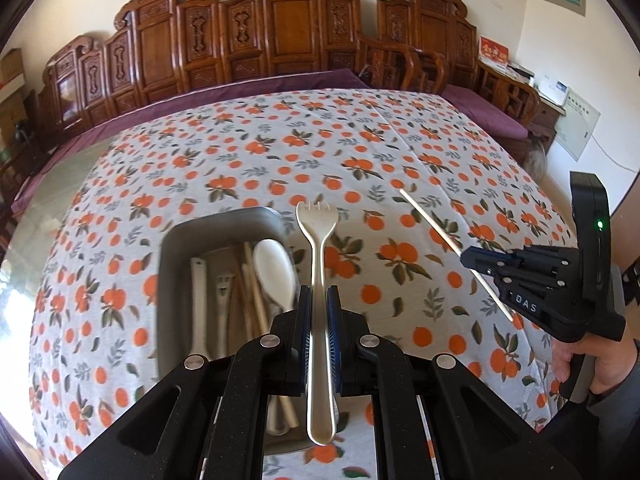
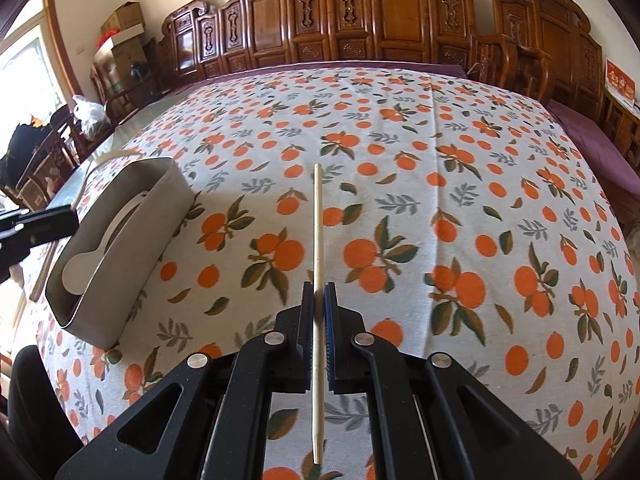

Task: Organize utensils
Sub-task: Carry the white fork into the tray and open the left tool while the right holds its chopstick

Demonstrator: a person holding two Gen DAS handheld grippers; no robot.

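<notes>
Above the orange-print surface (image 2: pixel 460 200) | left gripper (image 1: pixel 318 300) fingers clamp a cream fork (image 1: pixel 318 280), beside grey utensil bin (image 1: pixel 176 240) holding spoons, chopsticks | right gripper (image 2: pixel 319 300) fingers pinch a single chopstick (image 2: pixel 318 240), right of bin

utensils (image 1: pixel 224 292) in bin (image 1: pixel 168 264), on tablecloth (image 1: pixel 400 152).

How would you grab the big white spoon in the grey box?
Pinch the white spoon at its bowl, coming from above. The bowl lies topmost and uncovered; its handle is hidden behind the left gripper, and the grey box walls block the sides.
</notes>
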